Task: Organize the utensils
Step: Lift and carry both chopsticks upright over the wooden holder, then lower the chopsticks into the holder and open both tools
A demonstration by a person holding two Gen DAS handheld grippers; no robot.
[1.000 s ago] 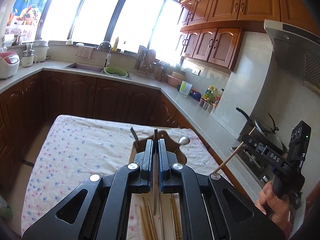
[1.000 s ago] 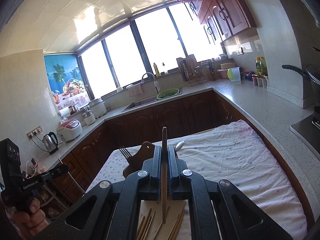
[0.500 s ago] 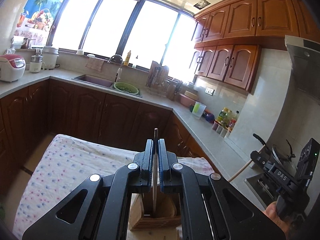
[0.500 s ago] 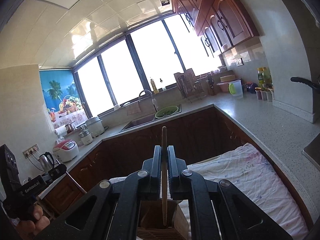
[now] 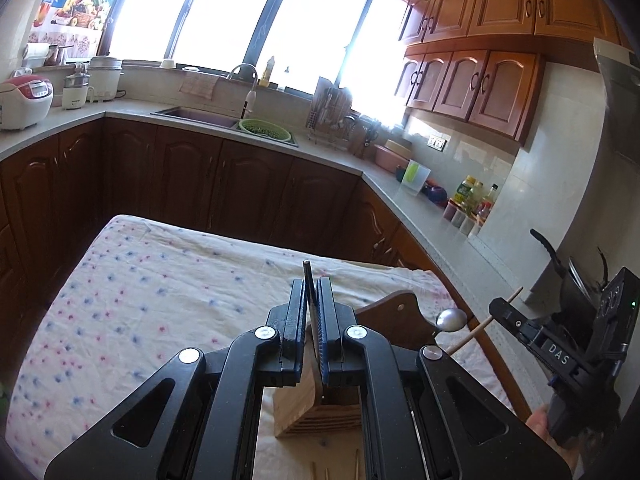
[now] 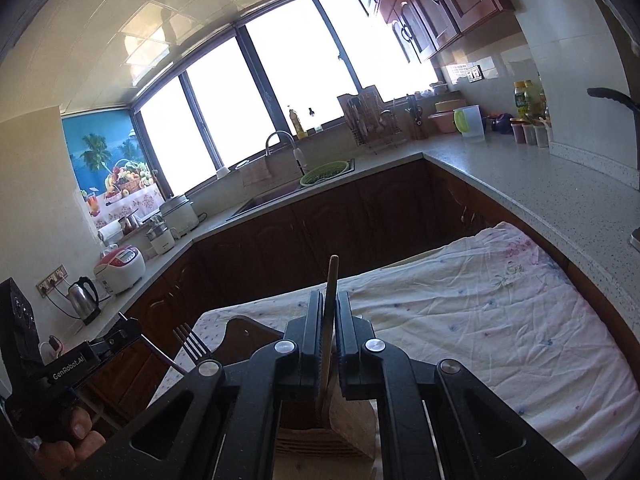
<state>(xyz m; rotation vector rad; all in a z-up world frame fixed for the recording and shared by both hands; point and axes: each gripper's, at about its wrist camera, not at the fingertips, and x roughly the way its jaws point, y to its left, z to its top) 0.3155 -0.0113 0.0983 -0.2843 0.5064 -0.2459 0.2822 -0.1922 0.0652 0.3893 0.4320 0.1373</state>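
The left gripper (image 5: 312, 312) is squeezed tight on a thin dark chopstick (image 5: 307, 276). The stick pokes up past the fingertips, and its lower end goes down toward a wooden utensil holder (image 5: 316, 412) that stands on the table right under the gripper. The right gripper (image 6: 329, 320) is squeezed tight on a light wooden chopstick (image 6: 332, 276), and that stick also points down into the same wooden holder (image 6: 344, 420). You cannot tell if the tips touch the bottom of the box. A fork (image 6: 191, 342) stands up behind the holder on its left side, with its points up. A shiny spoon (image 5: 451, 319) stands up on its right side. A dark wooden back piece (image 5: 400, 316) rises behind the holder. The table wears a white cloth with little blue and pink flowers (image 5: 152, 292). A few more wooden chopsticks (image 5: 355, 468) lie flat on the cloth, near the bottom of the left view. A person's hand (image 6: 68, 440) holds the handle of the left gripper, seen low at the left of the right view. Behind the table are brown cupboards (image 5: 224, 184), a sink with a green strainer (image 5: 264, 129), and big bright windows (image 5: 312, 28).
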